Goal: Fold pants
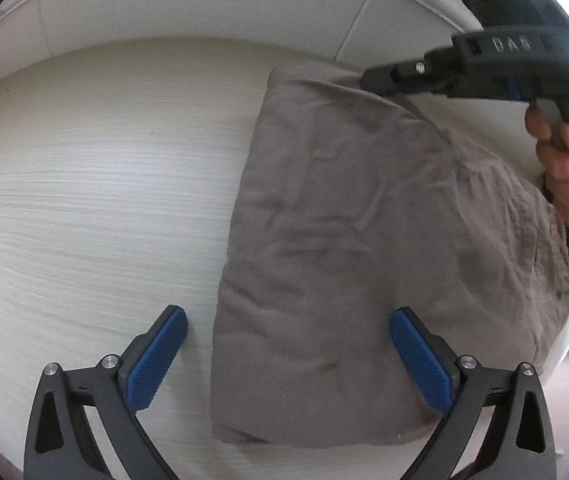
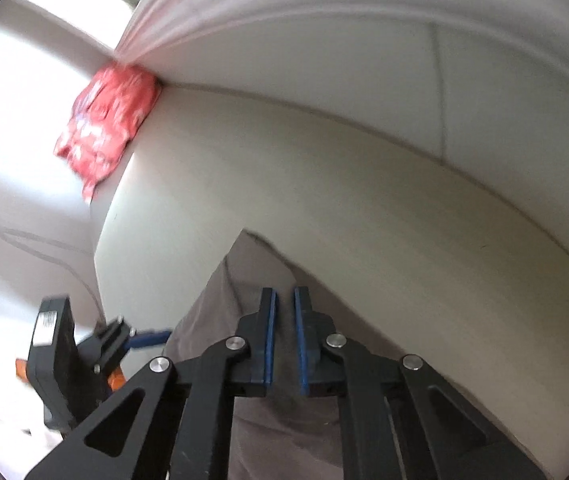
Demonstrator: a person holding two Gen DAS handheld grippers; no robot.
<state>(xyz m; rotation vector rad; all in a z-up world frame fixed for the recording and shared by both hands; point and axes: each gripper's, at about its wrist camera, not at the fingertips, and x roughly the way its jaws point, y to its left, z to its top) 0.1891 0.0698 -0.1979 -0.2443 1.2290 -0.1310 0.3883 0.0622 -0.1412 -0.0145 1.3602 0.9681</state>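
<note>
Pants (image 1: 348, 248): one pair, grey-brown woven cloth, already folded into a thick rectangular bundle; lies on the pale wood-grain bench (image 1: 84, 200), right of centre in the left wrist view, its far right portion lifted off the surface. Handling, judged: light, soft, limp, creased; layers likely to slide apart or sag if lifted by one point. Best taken at corners or along a folded edge, both layers pinched together.

Right gripper (image 2: 284, 312): fingers nearly closed on a raised ridge of the cloth at the far corner of the bundle; fabric visible between the blue pads (image 2: 270, 340). Seen from the left wrist view, its tip meets the cloth at the upper edge.

Left gripper (image 1: 288, 356): fingers spread wide, holding nothing; poised over the near end, one finger over bare bench, the other above the cloth.

Surroundings: white wall panels (image 1: 204, 4) behind the bench; red patterned bag (image 2: 104, 120) at the bench's far corner, well apart from the bundle.
</note>
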